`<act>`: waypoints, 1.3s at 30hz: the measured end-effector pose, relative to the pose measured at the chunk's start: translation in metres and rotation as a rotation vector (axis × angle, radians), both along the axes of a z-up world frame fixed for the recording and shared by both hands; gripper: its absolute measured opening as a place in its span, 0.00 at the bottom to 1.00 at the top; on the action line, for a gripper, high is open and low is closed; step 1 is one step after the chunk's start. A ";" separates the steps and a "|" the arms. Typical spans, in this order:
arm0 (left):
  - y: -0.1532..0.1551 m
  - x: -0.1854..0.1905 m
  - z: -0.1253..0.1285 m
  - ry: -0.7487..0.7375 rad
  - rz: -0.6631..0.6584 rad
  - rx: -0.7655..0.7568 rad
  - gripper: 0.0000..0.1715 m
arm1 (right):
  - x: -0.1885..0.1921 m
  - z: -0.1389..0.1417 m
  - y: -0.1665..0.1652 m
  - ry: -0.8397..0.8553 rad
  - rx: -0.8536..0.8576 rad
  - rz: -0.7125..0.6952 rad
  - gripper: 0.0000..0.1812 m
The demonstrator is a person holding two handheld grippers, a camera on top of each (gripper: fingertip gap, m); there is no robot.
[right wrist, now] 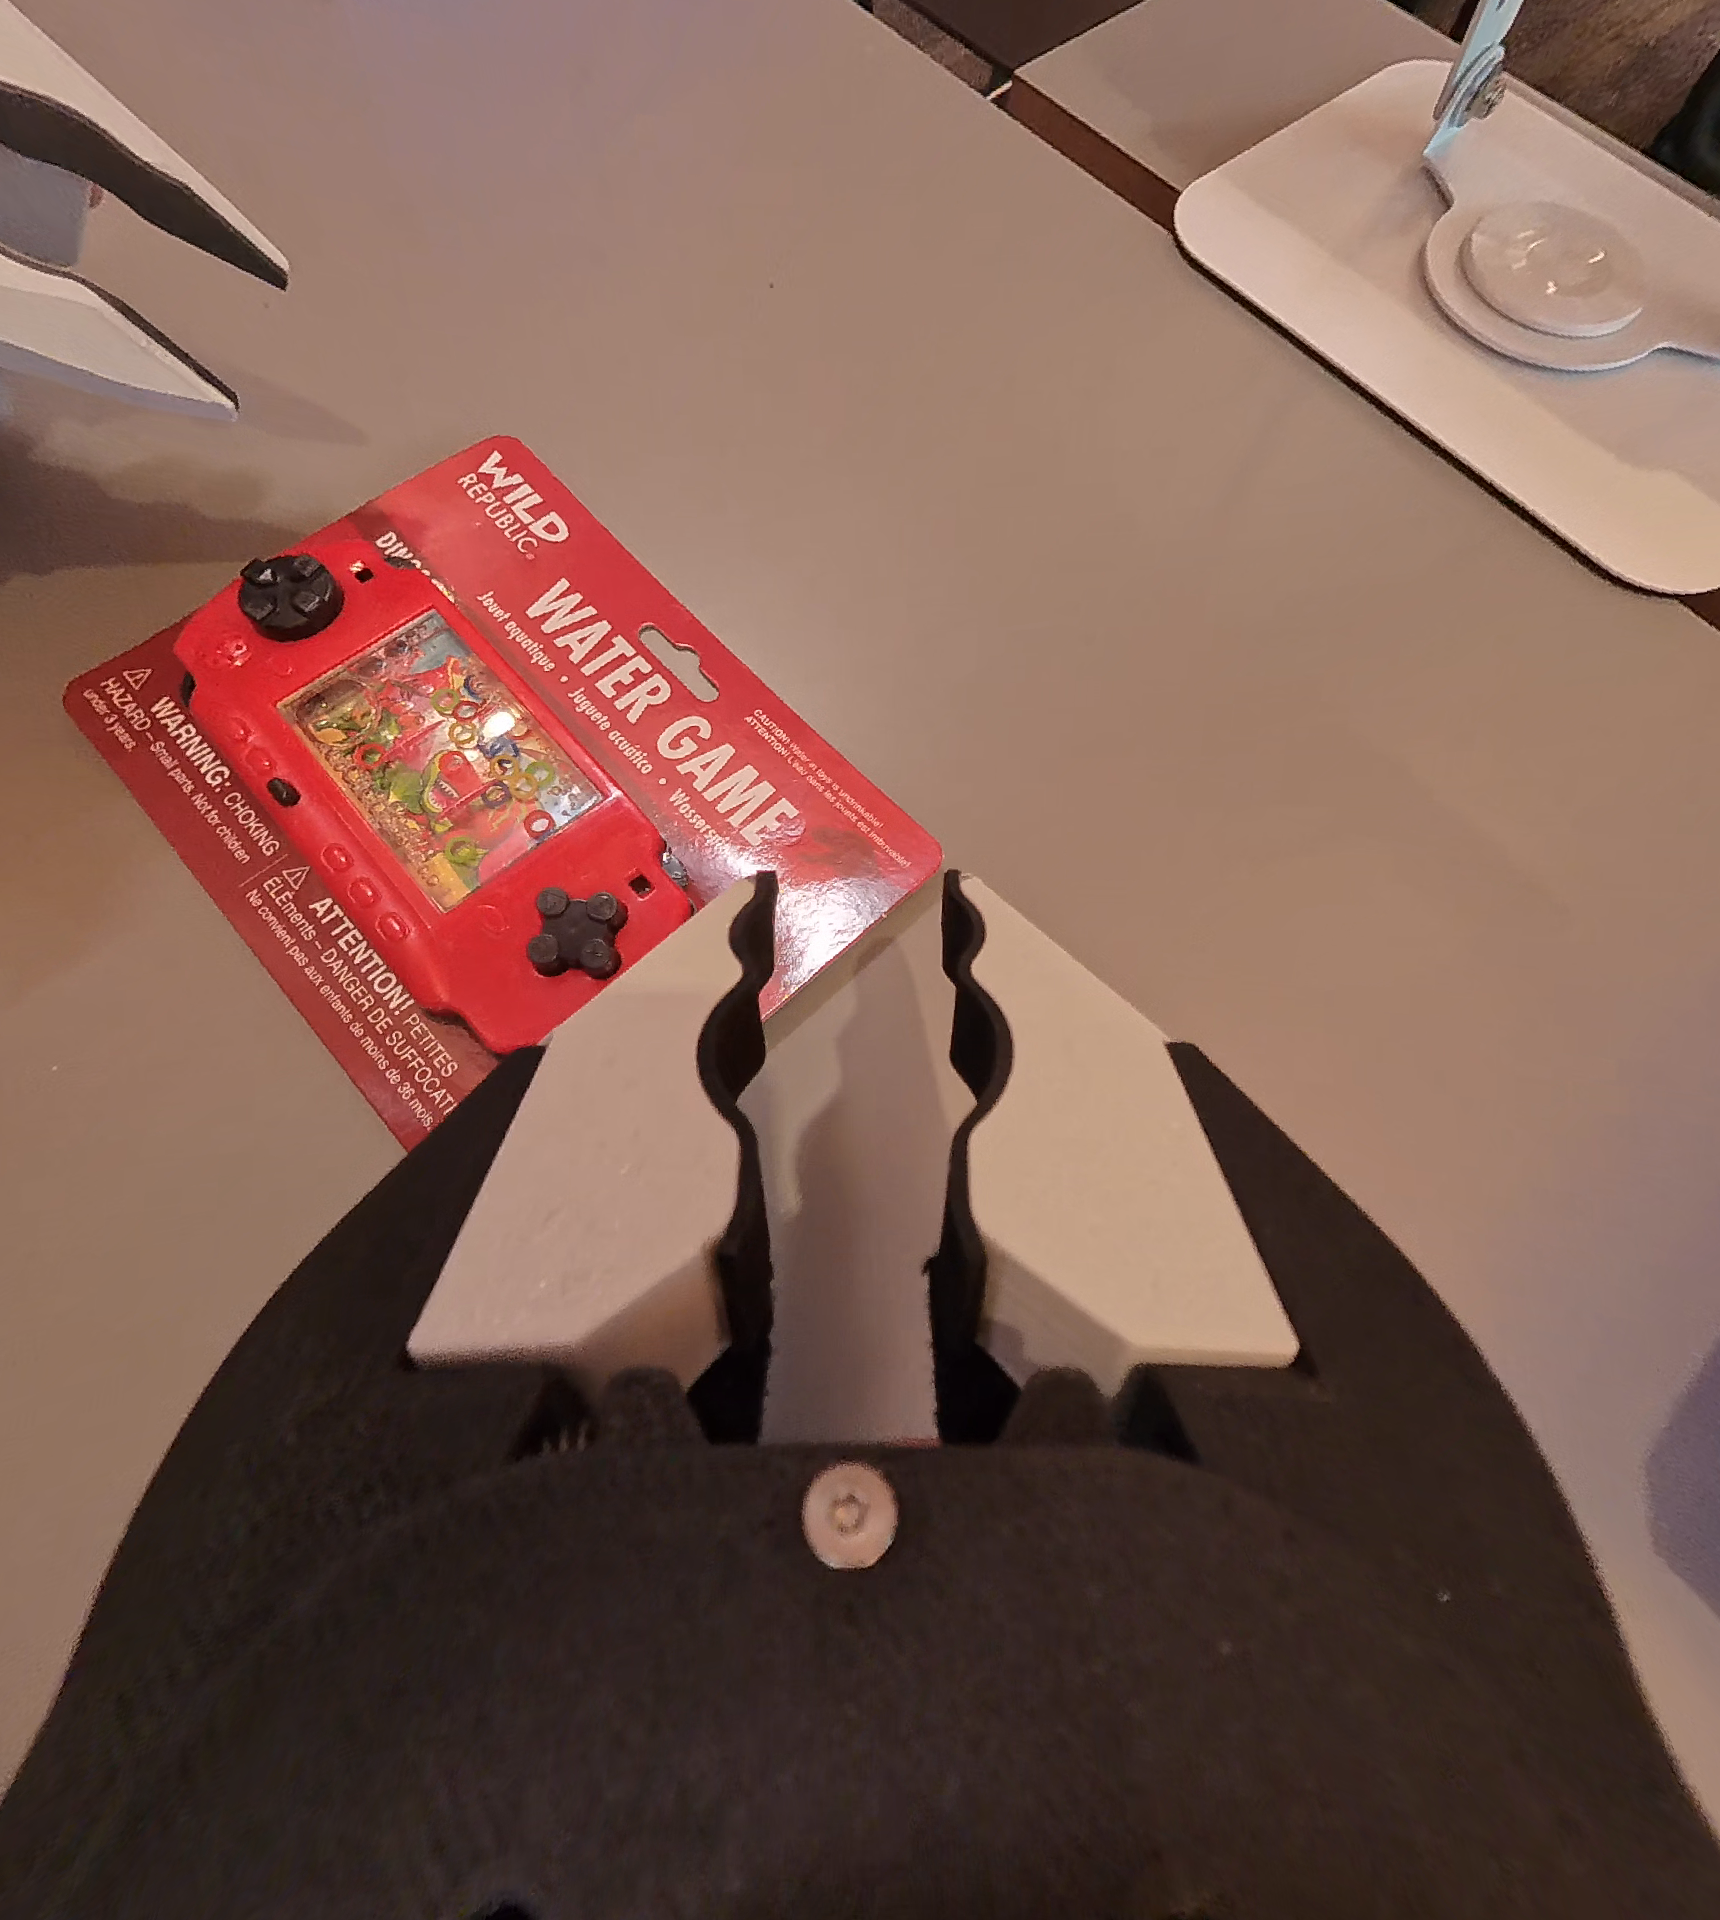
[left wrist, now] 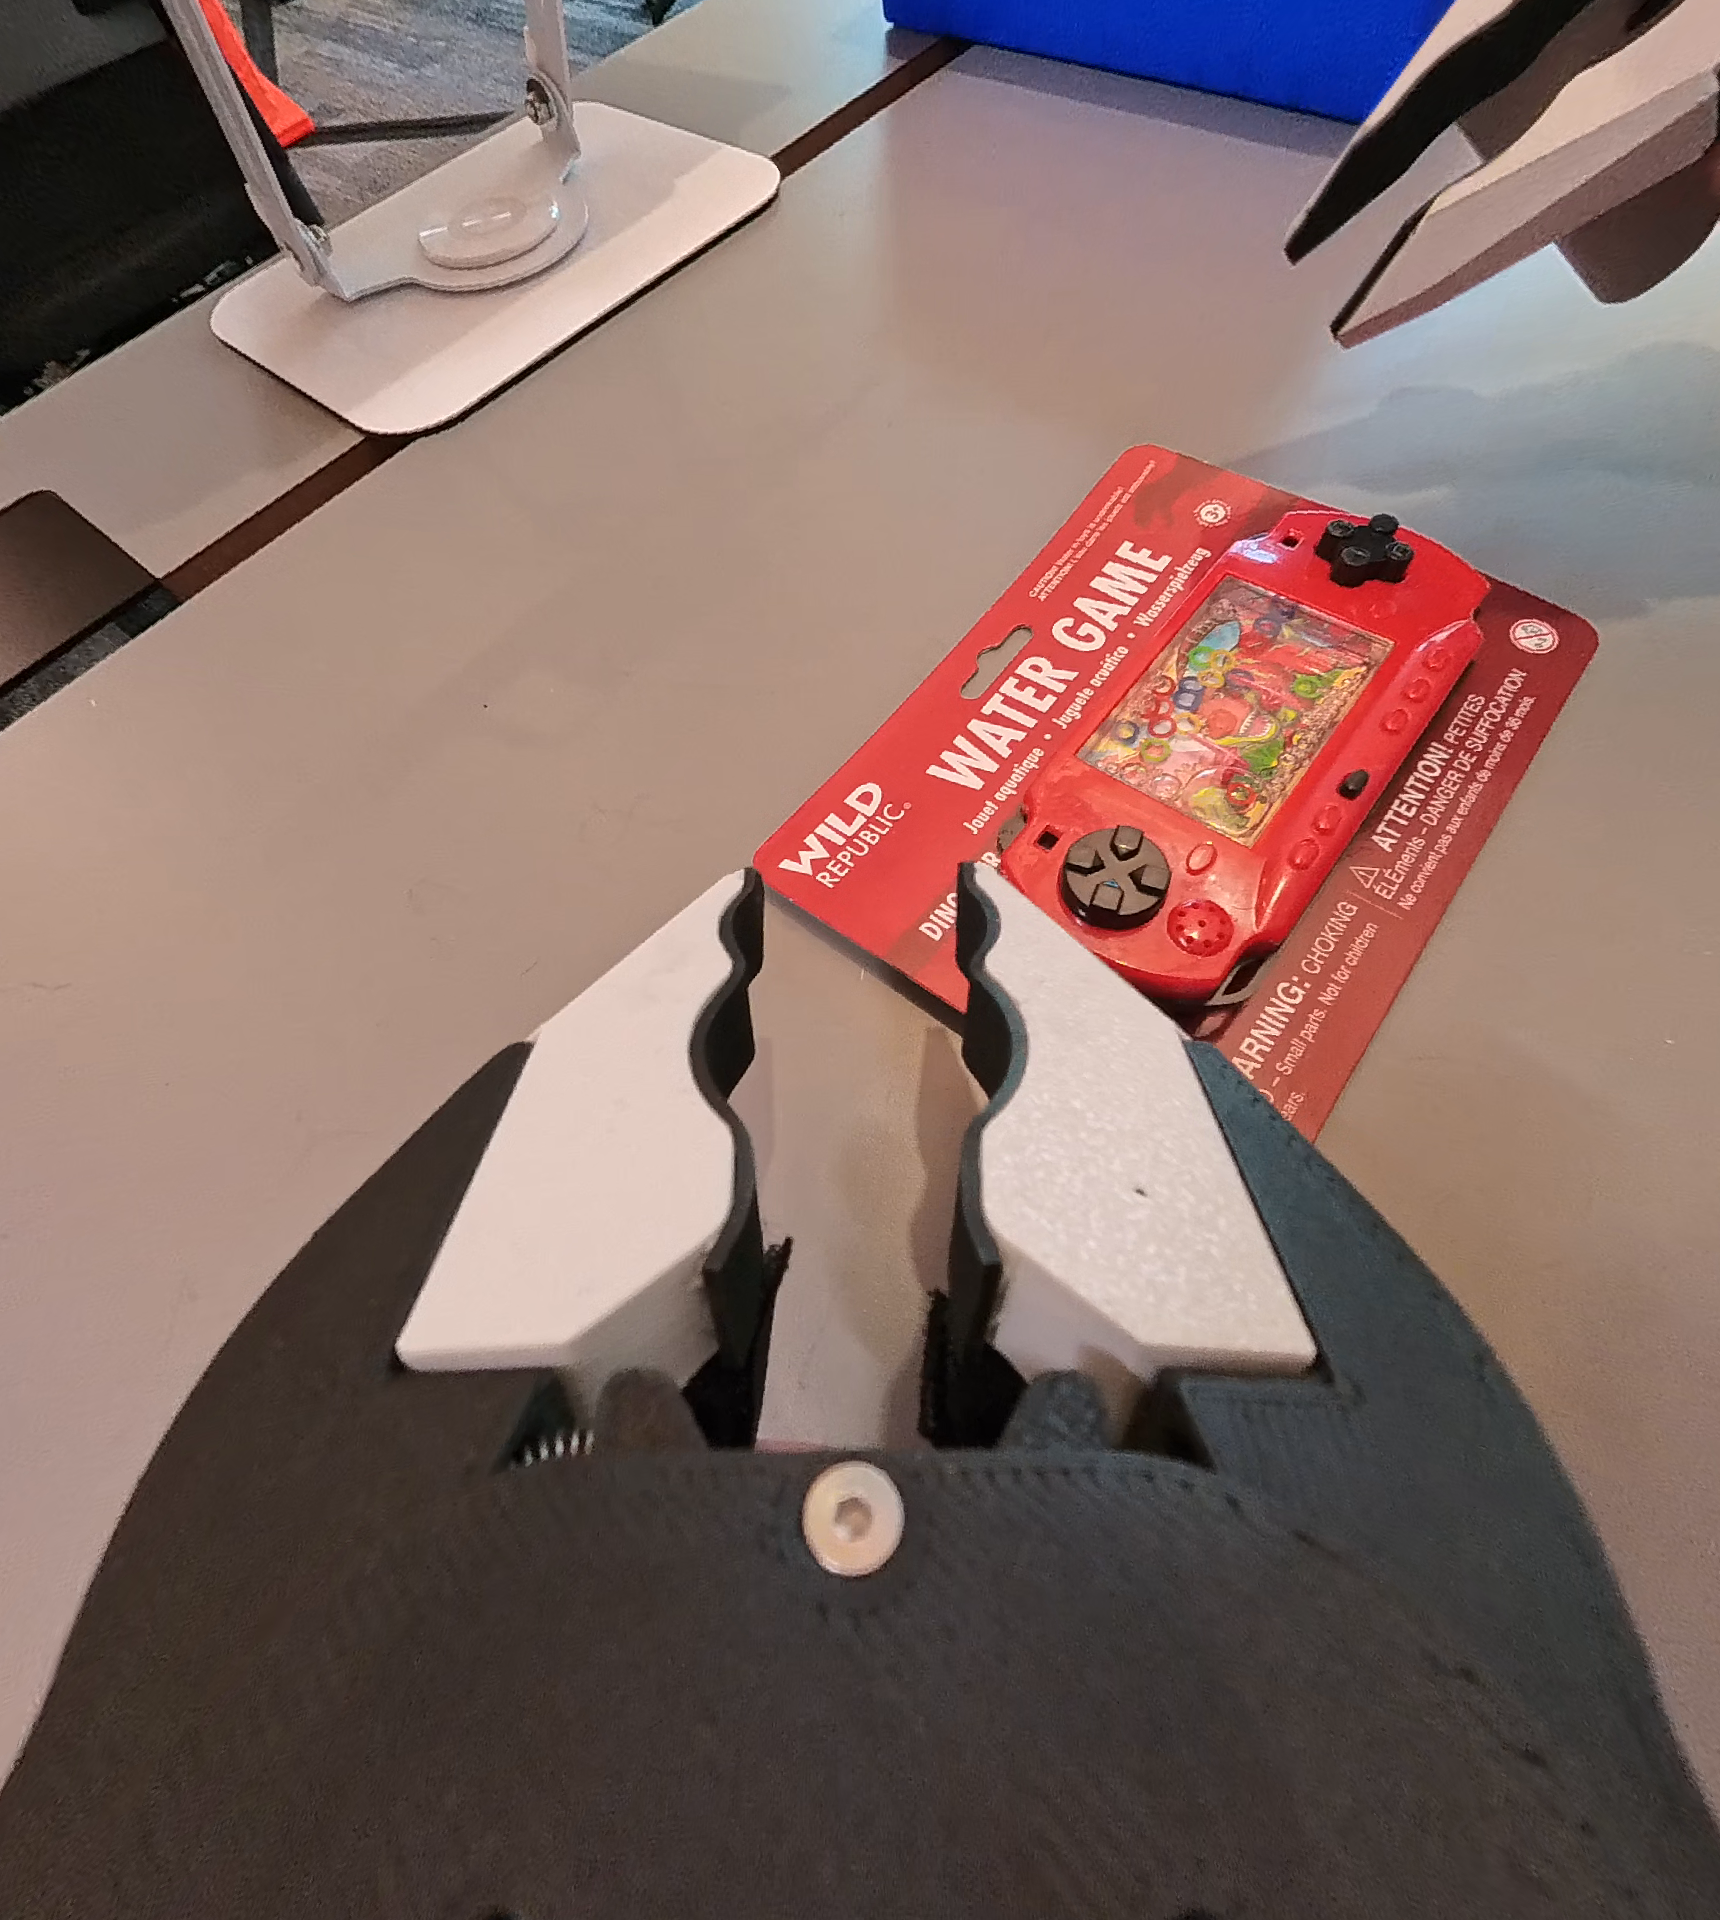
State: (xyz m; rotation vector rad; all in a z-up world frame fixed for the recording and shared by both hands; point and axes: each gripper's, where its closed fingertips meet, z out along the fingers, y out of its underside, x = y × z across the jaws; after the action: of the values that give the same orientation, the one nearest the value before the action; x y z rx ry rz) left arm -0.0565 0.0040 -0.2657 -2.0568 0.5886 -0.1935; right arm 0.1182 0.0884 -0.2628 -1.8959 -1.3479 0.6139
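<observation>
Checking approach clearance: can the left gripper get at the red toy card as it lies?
Probably yes. The left gripper is open, its tips at the near corner of the red toy card, which lies flat on the table with nothing between. The right gripper is at the opposite corner.

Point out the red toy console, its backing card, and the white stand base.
red toy console (left wrist: 1240, 769), left wrist view, on its clear picture window.
backing card (right wrist: 648, 707), right wrist view, on the printed strip beside the hang slot.
white stand base (right wrist: 1355, 343), right wrist view, on the bare flat plate.
</observation>
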 end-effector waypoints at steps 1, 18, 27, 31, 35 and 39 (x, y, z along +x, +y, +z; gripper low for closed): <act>0.000 0.000 0.000 -0.001 0.000 0.000 0.21 | 0.000 -0.001 -0.001 -0.001 -0.004 0.005 0.17; -0.014 0.027 0.002 -0.107 -0.141 -0.040 0.32 | -0.003 -0.005 -0.022 0.039 -0.092 0.110 0.25; -0.023 0.052 -0.018 -0.057 -0.245 -0.109 0.51 | -0.021 -0.023 -0.056 0.006 -0.114 0.280 0.42; -0.023 0.057 -0.027 -0.023 -0.257 -0.134 0.49 | -0.027 -0.033 -0.065 -0.025 -0.122 0.319 0.41; -0.023 0.058 -0.037 0.009 -0.250 -0.162 0.45 | -0.028 -0.046 -0.068 -0.074 -0.122 0.338 0.41; -0.024 0.059 -0.043 0.025 -0.252 -0.179 0.38 | -0.031 -0.048 -0.069 -0.070 -0.114 0.341 0.39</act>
State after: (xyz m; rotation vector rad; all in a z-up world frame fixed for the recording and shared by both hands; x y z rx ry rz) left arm 0.0024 -0.0200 -0.3083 -2.1545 0.8741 -0.3800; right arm 0.0871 0.0192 -0.3109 -1.8025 -1.7335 0.8130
